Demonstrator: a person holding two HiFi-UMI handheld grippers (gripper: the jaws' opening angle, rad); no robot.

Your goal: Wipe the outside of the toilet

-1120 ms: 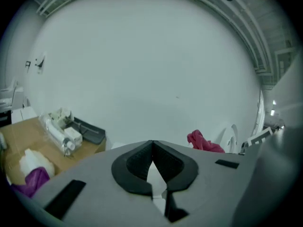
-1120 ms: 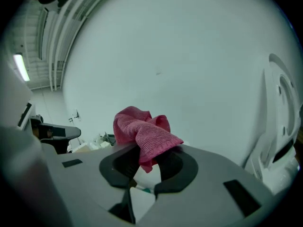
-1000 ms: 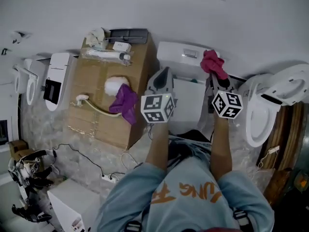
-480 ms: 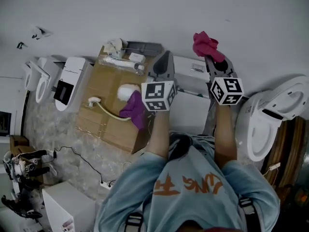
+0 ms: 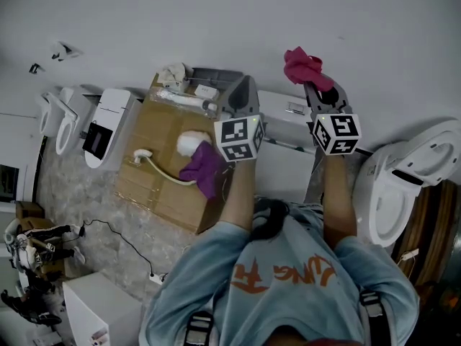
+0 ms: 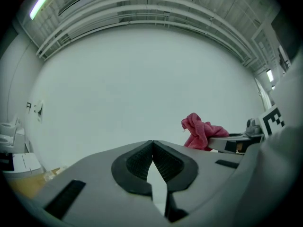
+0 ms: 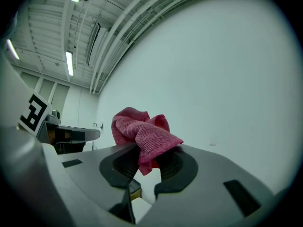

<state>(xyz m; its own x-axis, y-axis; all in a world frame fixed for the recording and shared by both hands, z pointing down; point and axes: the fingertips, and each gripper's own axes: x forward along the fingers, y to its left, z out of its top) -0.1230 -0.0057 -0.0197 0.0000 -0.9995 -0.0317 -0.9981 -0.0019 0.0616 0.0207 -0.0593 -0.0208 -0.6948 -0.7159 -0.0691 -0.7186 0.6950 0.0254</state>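
Overhead, the head view has a person standing over a white ceramic toilet (image 5: 279, 166) with its lid down, both arms stretched toward 12 o'clock. The right hand-held gripper (image 5: 315, 86) points at the plain white wall (image 5: 216, 20) above the tank. A crumpled pink terry cloth (image 5: 302, 65) bunches out of its tip toward 11 o'clock. From this height the grip itself is hard to read. The right gripper view settles it: the right hand-held gripper (image 7: 144, 157) is clenched on the pink cloth (image 7: 142, 131), a fold pinched between the black ribbed pads and the rest piled above them. Whether the cloth touches the wall cannot be told.

At 9 o'clock of it, the left hand-held gripper (image 5: 245, 83) is level with its partner. Only its own view shows that the left hand-held gripper (image 6: 152, 144) is clenched tip to tip on nothing. That view also catches the pink cloth (image 6: 201, 131) at 3 o'clock.

Solely the head view shows the surroundings. A brown cardboard box (image 5: 155, 139) stands at 9 o'clock of the toilet, with a purple cloth (image 5: 205, 168) draped on it. A second white toilet with its seat raised (image 5: 389, 186) is at 3 o'clock.
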